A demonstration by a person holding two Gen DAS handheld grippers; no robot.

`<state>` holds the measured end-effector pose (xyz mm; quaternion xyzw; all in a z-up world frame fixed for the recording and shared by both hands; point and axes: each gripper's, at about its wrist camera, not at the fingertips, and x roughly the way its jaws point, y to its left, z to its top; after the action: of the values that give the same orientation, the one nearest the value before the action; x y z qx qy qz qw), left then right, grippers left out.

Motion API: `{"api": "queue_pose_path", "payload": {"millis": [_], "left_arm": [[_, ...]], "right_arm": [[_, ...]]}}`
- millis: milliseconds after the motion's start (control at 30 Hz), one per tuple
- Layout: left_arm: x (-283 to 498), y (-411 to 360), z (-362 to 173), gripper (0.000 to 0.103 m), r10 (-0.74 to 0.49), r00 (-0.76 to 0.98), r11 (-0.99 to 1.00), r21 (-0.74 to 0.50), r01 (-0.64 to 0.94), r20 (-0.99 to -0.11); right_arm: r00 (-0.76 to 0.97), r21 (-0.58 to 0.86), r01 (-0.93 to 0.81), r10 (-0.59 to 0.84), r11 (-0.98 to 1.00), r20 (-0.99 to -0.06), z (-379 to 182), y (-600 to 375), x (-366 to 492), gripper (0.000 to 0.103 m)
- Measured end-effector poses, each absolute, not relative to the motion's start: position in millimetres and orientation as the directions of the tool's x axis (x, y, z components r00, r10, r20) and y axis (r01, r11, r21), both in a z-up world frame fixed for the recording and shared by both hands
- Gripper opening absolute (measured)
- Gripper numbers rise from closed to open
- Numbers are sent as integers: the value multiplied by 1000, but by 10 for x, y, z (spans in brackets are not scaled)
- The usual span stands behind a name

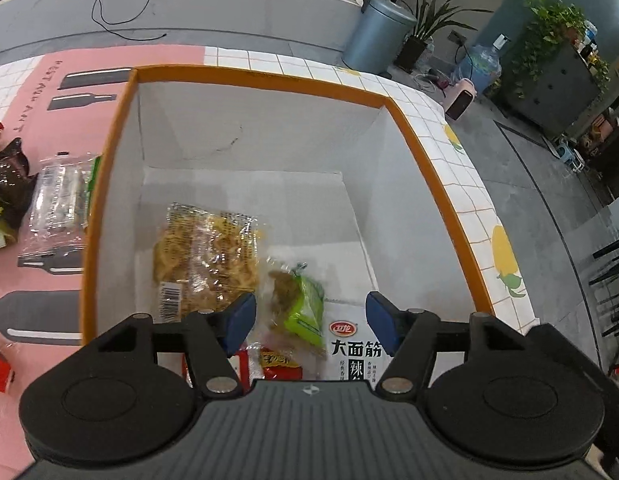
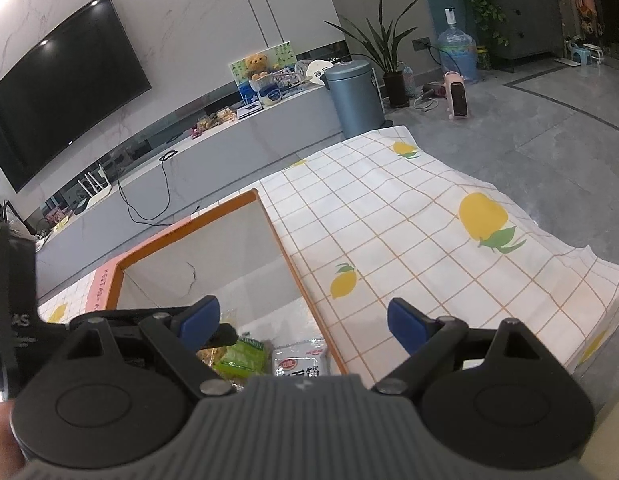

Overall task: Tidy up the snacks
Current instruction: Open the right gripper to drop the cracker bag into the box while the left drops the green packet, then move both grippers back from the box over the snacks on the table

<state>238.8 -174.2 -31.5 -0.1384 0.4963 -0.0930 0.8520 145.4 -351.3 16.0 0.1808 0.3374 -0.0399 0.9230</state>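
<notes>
Left wrist view shows the left gripper (image 1: 311, 318) over the orange-rimmed box (image 1: 269, 76), fingers spread and grasping nothing. The green snack packet (image 1: 303, 306) lies loose on the box floor between the blue pads, long axis running from 11 toward 5 o'clock. No earlier frame is given, so the release is a judgement. Loose snacks (image 1: 57, 200) wait outside the box at 9 o'clock, nearer the left hand. The right gripper (image 2: 303, 322) hovers at the box's right wall, fingers released, holding nothing. Hidden: the red packet (image 1: 279, 362) and white packet (image 1: 355, 354) are cut off by the gripper body.
</notes>
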Motion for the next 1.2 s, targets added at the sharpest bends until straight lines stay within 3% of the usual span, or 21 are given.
{"api": "queue_pose_path", "payload": {"millis": [500, 1133, 1200], "left_arm": [[2022, -1478, 134, 74, -278, 557, 950, -311, 37, -782], [1242, -290, 576, 74, -142, 648, 965, -251, -80, -748], [1166, -130, 578, 74, -134, 654, 960, -261, -100, -744]], "right_arm": [[744, 196, 177, -1, 964, -668, 118, -3297, 1521, 89], [758, 324, -185, 344, 928, -554, 313, -2134, 1422, 88], [753, 331, -231, 383, 915, -534, 321, -1993, 1392, 85]]}}
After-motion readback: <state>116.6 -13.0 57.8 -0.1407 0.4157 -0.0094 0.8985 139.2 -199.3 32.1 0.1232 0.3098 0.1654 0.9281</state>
